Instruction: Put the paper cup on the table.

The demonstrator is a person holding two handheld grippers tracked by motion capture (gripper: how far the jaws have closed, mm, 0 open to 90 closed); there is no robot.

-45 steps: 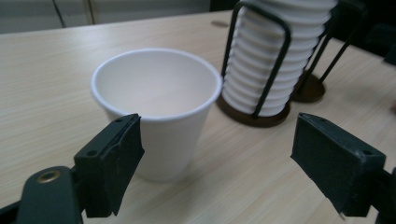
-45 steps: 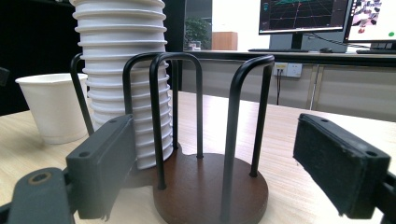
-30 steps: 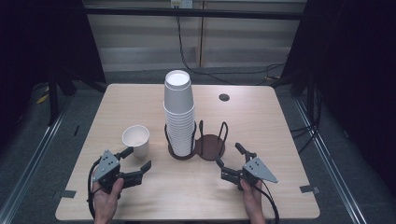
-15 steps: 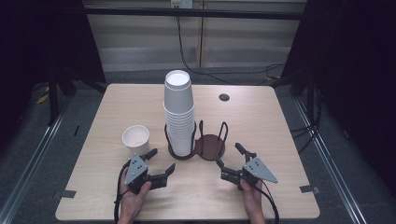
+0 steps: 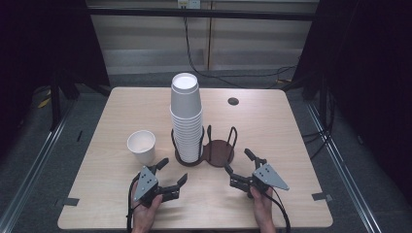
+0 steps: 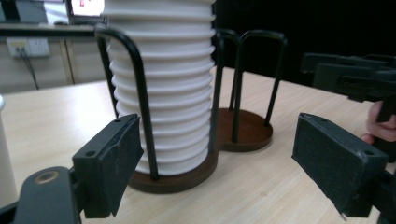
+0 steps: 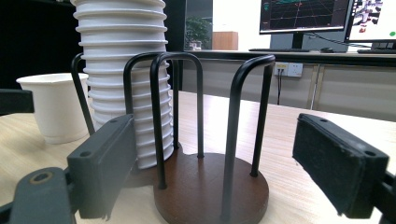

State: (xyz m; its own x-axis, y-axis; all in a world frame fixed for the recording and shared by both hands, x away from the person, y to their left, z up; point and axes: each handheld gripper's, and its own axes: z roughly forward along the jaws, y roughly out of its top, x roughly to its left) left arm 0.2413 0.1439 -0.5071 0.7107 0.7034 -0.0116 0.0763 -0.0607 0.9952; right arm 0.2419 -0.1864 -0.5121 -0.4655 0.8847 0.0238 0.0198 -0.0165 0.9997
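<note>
Cup stack (image 5: 186, 116) standing upright in the rack (image 5: 204, 150), with left gripper (image 5: 169, 174) and right gripper (image 5: 239, 167) before the rack, jaws open and empty.

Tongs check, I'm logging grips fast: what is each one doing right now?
Left tongs: open, nothing between the pads, facing the stack of cups.
Right tongs: open, holding nothing, facing the empty side of the holder.

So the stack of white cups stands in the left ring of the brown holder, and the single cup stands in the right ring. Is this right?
Not quite. The stack of white cups does stand in the left ring of the brown holder, but the single cup stands on the table, left of the holder. The right ring is empty, as the high view shows.
</note>
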